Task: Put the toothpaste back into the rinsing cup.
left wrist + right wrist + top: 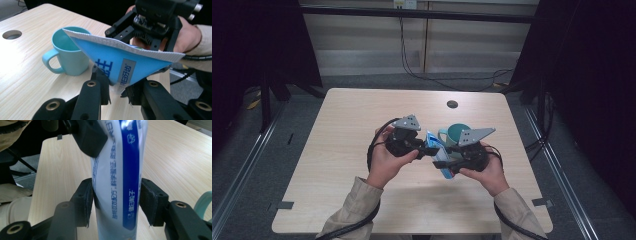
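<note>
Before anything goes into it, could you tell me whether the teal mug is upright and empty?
Upright, on the table; the teal mug has its mouth up. What shows of its inside looks empty, though the toothpaste tube hides part.

Both hands are up close together mid-table: left gripper [426, 150] and right gripper [447, 164] face each other, jaws of both clamped on the same tube [438, 150].

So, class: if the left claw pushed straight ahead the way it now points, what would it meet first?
The toothpaste tube already pinched in the left claw lies in its way. Beyond that, probably the right claw, which holds the tube's other end. The teal mug sits off to one side, though depth is uncertain.
</note>
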`<state>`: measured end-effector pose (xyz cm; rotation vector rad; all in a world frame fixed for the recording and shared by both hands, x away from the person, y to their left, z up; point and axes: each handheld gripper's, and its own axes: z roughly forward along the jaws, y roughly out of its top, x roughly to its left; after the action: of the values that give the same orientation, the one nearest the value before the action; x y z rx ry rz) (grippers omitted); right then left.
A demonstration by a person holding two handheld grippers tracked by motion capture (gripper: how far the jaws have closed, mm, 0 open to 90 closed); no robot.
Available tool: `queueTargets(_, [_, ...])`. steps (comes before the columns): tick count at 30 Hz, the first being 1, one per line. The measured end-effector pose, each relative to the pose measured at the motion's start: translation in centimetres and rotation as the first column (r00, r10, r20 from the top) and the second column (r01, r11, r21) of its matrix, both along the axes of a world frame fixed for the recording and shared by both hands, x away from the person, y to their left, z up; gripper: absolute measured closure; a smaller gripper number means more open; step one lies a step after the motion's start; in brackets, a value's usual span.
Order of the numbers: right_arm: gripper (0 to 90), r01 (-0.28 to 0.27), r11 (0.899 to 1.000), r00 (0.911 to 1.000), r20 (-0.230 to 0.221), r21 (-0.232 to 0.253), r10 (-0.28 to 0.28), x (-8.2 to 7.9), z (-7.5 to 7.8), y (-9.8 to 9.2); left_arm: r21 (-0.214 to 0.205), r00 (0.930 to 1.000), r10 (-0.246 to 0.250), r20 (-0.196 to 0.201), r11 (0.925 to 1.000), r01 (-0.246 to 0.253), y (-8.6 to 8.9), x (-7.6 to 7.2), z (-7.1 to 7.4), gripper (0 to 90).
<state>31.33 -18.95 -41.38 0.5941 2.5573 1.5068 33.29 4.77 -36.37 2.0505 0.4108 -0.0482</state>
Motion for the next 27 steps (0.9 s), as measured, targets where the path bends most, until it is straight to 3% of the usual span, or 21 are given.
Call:
queueTargets(3, [42.5, 0.009, 1.0, 0.9999, -0.009, 0.007, -0.009, 0.1, 0.2, -0.1, 0.033, 0.9998, 0.01, 0.017, 0.9994, -0.01, -0.2, 0.0, 0.3, 76.0])
queueTargets(13, [38.9, 0.008, 1.0, 0.9999, -0.008, 0.014, -0.008, 0.3, 1.0, 0.0, 0.044, 0.9997, 0.0, 0.023, 0.999, -0.001, -0.5, -0.1, 0.3, 76.0])
queueTargets(19, [39.7, 0.002, 1.0, 1.0, -0.001, 0.007, -0.002, 0.4, 1.3, 0.2, 0.041, 0.9997, -0.006, 0.022, 0.9991, 0.005, -0.6, -0.2, 0.3, 76.0])
queueTargets(22, [40.6, -0.005, 1.0, 1.0, 0.0, -0.003, 0.005, 0.4, 1.4, 0.4, 0.059, 0.9997, -0.01, 0.024, 0.9982, 0.008, -0.7, -0.2, 0.3, 76.0])
queueTargets(27, [46.5, -0.012, 1.0, 0.9999, 0.008, -0.009, 0.012, 0.4, 1.5, 0.4, 0.053, 0.9997, -0.008, 0.021, 0.9986, 0.007, -0.7, -0.1, 0.0, 76.0])
